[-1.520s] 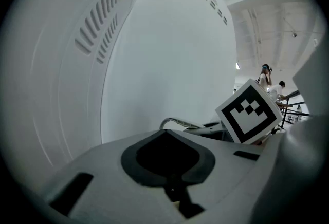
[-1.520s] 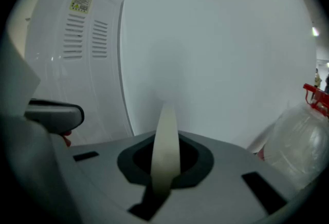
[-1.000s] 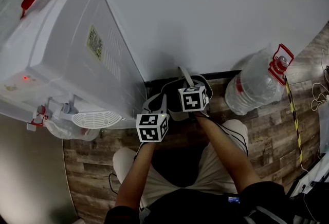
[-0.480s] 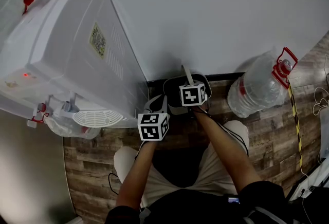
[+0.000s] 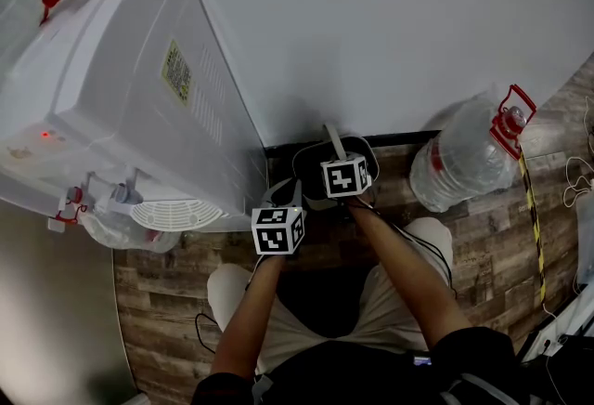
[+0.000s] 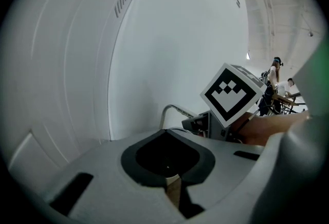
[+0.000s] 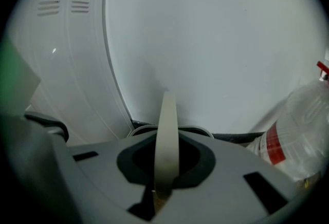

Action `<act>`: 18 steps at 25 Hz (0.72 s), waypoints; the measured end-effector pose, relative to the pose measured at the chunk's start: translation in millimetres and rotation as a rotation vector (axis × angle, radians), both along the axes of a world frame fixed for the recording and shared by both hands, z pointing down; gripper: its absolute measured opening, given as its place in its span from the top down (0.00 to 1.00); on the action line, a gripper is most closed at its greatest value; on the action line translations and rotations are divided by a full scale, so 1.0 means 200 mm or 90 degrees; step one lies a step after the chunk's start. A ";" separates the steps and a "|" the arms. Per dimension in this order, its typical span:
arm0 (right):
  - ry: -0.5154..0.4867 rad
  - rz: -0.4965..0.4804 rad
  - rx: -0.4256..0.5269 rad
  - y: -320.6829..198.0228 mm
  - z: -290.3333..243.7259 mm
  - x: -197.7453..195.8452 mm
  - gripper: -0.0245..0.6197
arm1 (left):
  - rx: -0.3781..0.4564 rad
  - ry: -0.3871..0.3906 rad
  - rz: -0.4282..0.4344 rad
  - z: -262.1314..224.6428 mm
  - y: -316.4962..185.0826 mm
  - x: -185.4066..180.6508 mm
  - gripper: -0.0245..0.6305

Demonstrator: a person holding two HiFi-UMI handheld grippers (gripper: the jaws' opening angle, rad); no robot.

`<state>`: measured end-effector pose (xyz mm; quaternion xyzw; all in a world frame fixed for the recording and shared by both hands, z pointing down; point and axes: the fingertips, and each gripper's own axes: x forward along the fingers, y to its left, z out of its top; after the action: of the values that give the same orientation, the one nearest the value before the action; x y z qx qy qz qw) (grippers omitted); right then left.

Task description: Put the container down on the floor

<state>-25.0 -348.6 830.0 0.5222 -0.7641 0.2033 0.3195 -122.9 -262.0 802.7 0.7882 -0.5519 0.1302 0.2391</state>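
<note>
Both hand-held grippers had sunk a little since the earlier frame, and the container (image 5: 316, 178) hanging from them had gone lower with them, though its place between the water dispenser (image 5: 139, 97) and the water bottle (image 5: 464, 157) was much the same. The right hand-held gripper (image 7: 157, 194) was clamped on the pale handle (image 7: 167, 135), which rose as a thin strip straight ahead of its jaws, so the container hung just beyond and below it, close against the wall (image 5: 390, 22). The left hand-held gripper (image 6: 174, 187) had its jaws together with nothing seen between them; it sat just left of the right one, probably steadying the rim. Whether the base had yet met the floor (image 5: 483, 236) could not be told; the descent looked nearly done
</note>
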 end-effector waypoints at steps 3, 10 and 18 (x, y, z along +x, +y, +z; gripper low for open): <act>0.001 0.000 -0.004 0.01 0.00 0.00 0.91 | -0.001 -0.002 0.004 0.00 0.00 0.00 0.94; 0.006 -0.002 -0.012 0.04 0.02 0.01 0.91 | 0.001 -0.005 0.018 -0.01 0.01 0.02 0.94; 0.009 0.002 -0.029 0.12 0.05 0.04 0.91 | 0.004 -0.009 0.033 -0.03 0.05 0.02 0.94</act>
<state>-17.8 -325.1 839.9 0.5172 -0.7564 0.2173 0.3363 -119.1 -251.3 795.7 0.8020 -0.5334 0.1402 0.2292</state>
